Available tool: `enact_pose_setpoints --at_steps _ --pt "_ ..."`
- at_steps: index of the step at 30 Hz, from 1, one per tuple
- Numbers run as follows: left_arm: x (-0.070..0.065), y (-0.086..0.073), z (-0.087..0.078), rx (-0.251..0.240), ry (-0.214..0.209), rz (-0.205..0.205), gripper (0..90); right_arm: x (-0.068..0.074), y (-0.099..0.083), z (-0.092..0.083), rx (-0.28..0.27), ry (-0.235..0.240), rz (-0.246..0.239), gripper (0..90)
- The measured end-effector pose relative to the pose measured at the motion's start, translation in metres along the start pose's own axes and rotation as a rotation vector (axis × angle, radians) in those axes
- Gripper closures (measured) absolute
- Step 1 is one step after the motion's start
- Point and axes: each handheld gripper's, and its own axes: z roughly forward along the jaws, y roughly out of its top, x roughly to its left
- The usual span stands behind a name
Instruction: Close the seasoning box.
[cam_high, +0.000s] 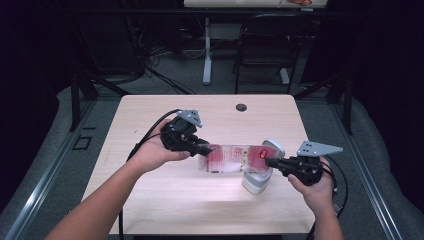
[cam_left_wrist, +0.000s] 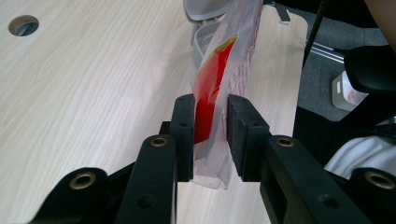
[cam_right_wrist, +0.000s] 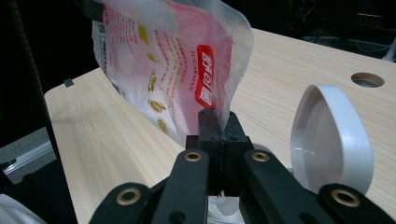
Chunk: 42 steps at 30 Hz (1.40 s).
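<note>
Plastic bag (cam_high: 230, 159) is pinched by the right gripper (cam_high: 270, 162) and loosely straddled by the left gripper (cam_high: 204, 149); it could be dropped near the table's (cam_high: 165, 200) right edge.

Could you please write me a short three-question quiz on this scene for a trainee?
1. True or false: the right gripper is shut on the plastic bag.
2. What stands beside the bag near the right gripper? A) white container B) blue mug C) book
3. What colour is the label on the bag?

Key:
1. True.
2. A.
3. Red.
</note>
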Motion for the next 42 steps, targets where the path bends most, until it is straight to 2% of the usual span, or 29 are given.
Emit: enact_pose_setpoints --at_steps 4,10,14,22,27,36,42 --pt "-0.001 -0.002 0.001 -0.004 0.010 -0.012 76.3 0.000 0.001 0.001 -0.002 0.004 0.000 90.0" --pt "0.000 -0.005 0.002 -0.010 0.019 -0.004 77.3 0.001 0.002 0.002 -0.004 0.004 0.004 90.0" --pt "0.002 -0.009 0.001 -0.011 0.015 -0.006 77.8 0.002 0.005 0.004 0.001 0.000 -0.008 90.0" --pt "0.006 -0.023 -0.004 -0.047 0.013 -0.031 78.7 0.009 0.016 0.009 0.029 -0.006 -0.043 90.0" --pt "0.009 -0.033 -0.005 -0.065 0.016 -0.052 78.8 0.012 0.026 0.015 0.062 -0.014 -0.064 90.0" --pt "0.013 -0.049 0.001 -0.097 0.001 -0.086 78.8 0.020 0.051 0.018 0.152 -0.047 -0.149 90.0" --pt "0.014 -0.055 0.005 -0.085 0.007 -0.096 78.7 0.025 0.061 0.022 0.209 -0.056 -0.193 90.0"
